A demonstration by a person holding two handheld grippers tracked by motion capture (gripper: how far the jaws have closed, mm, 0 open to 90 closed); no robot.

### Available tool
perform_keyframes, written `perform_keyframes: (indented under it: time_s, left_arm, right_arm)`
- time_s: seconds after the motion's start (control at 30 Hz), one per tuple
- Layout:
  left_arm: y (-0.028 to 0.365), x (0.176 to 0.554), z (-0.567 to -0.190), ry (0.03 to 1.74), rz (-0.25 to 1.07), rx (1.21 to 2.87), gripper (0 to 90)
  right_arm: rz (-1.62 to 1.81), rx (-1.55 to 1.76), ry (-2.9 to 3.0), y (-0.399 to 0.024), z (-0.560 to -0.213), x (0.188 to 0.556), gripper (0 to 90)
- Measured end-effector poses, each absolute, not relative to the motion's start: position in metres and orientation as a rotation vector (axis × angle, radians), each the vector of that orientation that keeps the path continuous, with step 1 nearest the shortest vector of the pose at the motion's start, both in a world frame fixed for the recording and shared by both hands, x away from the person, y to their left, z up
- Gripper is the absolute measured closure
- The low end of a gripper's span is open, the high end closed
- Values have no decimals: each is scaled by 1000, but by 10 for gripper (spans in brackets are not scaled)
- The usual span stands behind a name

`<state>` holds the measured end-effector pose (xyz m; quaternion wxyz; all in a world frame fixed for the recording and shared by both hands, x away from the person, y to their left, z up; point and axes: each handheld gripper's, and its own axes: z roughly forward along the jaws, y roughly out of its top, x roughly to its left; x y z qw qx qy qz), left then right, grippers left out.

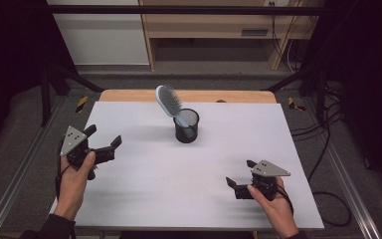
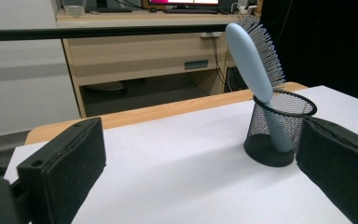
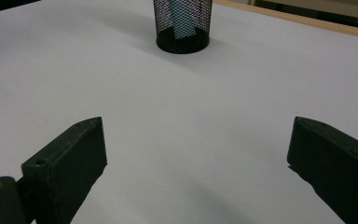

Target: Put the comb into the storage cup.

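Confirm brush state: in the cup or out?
In. The brush stands handle-down inside the mesh cup, head sticking out above the rim and leaning to one side; the handle shows through the mesh in the left gripper view.

1. A black wire-mesh cup (image 1: pixel 186 126), round and open at the top, stands upright on the white surface (image 1: pixel 144 179), toward twelve o'clock and close to the middle of its width
2. A pale blue hairbrush (image 1: pixel 171 104) stands handle-down inside the cup, resting on the rim; its oval head sticks out and tilts toward ten o'clock in the high view, grey bristles facing two o'clock
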<state>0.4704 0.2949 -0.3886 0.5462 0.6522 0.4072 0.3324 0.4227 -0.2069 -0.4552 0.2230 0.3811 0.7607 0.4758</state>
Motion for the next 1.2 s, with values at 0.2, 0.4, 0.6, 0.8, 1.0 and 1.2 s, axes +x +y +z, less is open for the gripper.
perform_keyframes:
  time_s: [0.2,0.4,0.6,0.8,1.0,1.2]
  left_arm:
    - [299,467,-396,981,777,1537,14]
    - [299,463,-406,953,766,1555,18]
    - [302,458,-413,948,765,1553,17]
    - [303,451,-424,940,766,1548,17]
    - [309,447,-434,941,776,1554,17]
    - [311,443,-441,935,774,1549,18]
  right_arm:
    - [1322,1056,2085,-208,-455,423,44]
    - [1319,1064,2052,-210,-454,423,43]
    - [1330,1065,2022,-212,-454,423,47]
    - [1339,1062,2007,-213,-455,424,50]
    - [1349,1066,1999,-215,-455,424,49]
    - [1353,1066,1996,-216,-454,423,49]
